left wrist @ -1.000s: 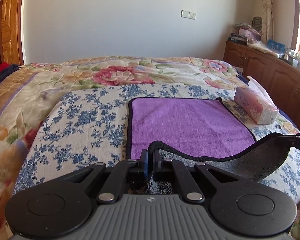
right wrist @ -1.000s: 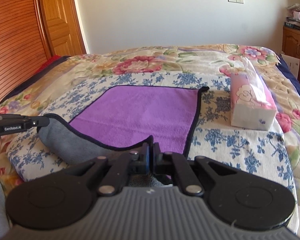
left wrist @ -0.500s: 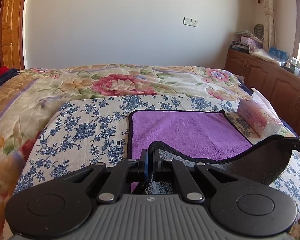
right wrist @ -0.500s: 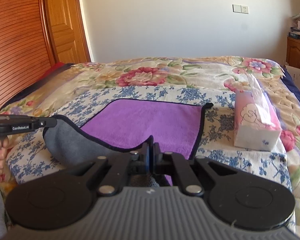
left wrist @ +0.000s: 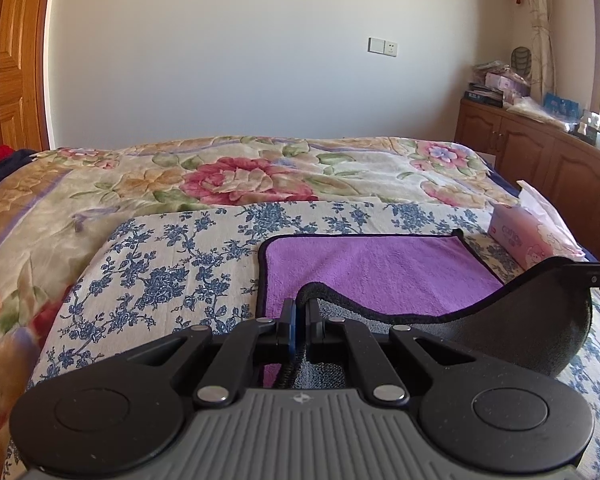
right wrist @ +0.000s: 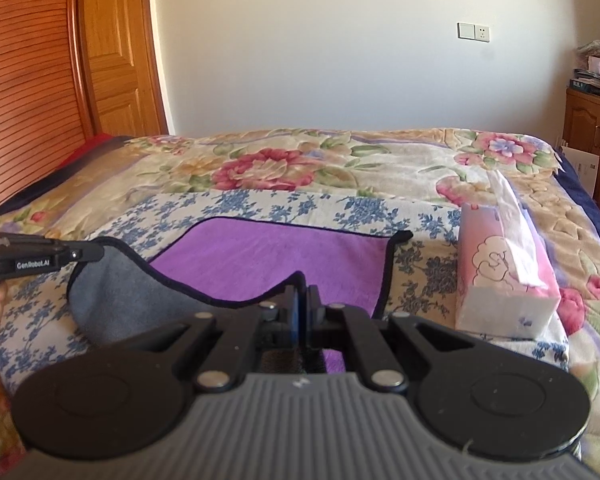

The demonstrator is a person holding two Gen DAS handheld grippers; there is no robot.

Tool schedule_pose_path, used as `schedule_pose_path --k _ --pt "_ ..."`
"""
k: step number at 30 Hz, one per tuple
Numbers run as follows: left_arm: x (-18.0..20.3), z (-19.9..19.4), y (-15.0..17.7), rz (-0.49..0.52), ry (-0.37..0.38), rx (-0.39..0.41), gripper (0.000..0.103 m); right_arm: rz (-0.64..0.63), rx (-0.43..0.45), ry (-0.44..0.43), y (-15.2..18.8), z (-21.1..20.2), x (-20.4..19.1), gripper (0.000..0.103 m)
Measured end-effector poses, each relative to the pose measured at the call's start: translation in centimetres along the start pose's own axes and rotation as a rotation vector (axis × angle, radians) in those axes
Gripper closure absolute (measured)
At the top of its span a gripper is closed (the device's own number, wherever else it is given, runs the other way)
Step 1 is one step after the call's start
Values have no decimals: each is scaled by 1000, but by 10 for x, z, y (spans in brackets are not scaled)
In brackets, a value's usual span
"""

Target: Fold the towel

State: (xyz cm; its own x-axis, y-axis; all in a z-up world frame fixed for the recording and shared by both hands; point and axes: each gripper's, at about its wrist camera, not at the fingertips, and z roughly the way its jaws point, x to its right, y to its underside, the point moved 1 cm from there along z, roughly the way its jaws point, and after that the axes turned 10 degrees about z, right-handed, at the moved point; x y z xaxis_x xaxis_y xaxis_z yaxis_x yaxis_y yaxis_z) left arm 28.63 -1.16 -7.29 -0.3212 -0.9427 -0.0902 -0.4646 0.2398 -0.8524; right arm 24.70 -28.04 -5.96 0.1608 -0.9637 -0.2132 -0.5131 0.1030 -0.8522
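A purple towel [left wrist: 372,268] with a dark hem and a grey underside lies on the blue-flowered cloth on the bed; it also shows in the right wrist view [right wrist: 268,260]. My left gripper [left wrist: 300,312] is shut on the towel's near left corner. My right gripper [right wrist: 302,304] is shut on the near right corner. Both corners are lifted, so the near edge hangs between them with the grey underside [left wrist: 540,320] facing me. The far half lies flat. The left gripper also shows at the left in the right wrist view [right wrist: 80,254].
A pink tissue box [right wrist: 500,276] stands on the bed just right of the towel, also seen in the left wrist view [left wrist: 528,232]. A wooden cabinet [left wrist: 540,164] with clutter runs along the right wall. A wooden door [right wrist: 112,60] stands at the left.
Both grippers have risen with the towel's near corners and moved forward a little, so the near edge now hangs higher over the flat part.
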Motion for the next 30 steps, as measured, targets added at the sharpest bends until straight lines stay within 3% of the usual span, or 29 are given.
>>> schedule_pose_path --k 30 --pt "5 30 -43 19 -4 28 98 -110 57 2 -31 21 -2 99"
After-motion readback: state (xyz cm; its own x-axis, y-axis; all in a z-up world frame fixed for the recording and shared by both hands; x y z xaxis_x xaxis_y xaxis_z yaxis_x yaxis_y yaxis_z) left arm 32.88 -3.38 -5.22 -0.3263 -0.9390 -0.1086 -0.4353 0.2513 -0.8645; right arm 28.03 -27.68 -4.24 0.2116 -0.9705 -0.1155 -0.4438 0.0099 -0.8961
